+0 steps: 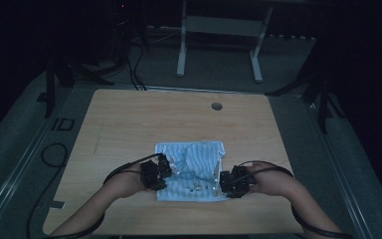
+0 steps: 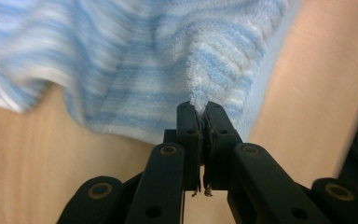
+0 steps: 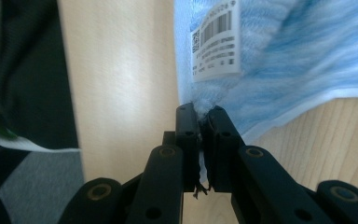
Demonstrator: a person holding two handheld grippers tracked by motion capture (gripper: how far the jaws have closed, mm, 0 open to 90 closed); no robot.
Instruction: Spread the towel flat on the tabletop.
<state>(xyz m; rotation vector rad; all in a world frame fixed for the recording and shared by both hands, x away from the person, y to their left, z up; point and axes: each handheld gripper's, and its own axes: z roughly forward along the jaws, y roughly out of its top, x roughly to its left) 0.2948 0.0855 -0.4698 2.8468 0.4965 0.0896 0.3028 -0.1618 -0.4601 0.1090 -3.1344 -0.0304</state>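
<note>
A blue-and-white striped towel (image 1: 191,169) lies partly folded near the front of the wooden table (image 1: 129,119). My left gripper (image 1: 160,172) pinches its left side, and my right gripper (image 1: 227,183) pinches its right near corner. In the left gripper view the black jaws (image 2: 199,109) are shut on a raised tuft of the towel (image 2: 135,60), which hangs above the tabletop. Seen from the right gripper view, the jaws (image 3: 200,112) are shut on the towel's (image 3: 279,60) edge just below a white barcode label (image 3: 216,39).
A round cable hole (image 1: 217,106) sits near the table's far edge. Beyond the table stands a white desk frame (image 1: 219,40), with dark stands and cables on the floor at both sides. Black cables trail from both grippers along the person's forearms.
</note>
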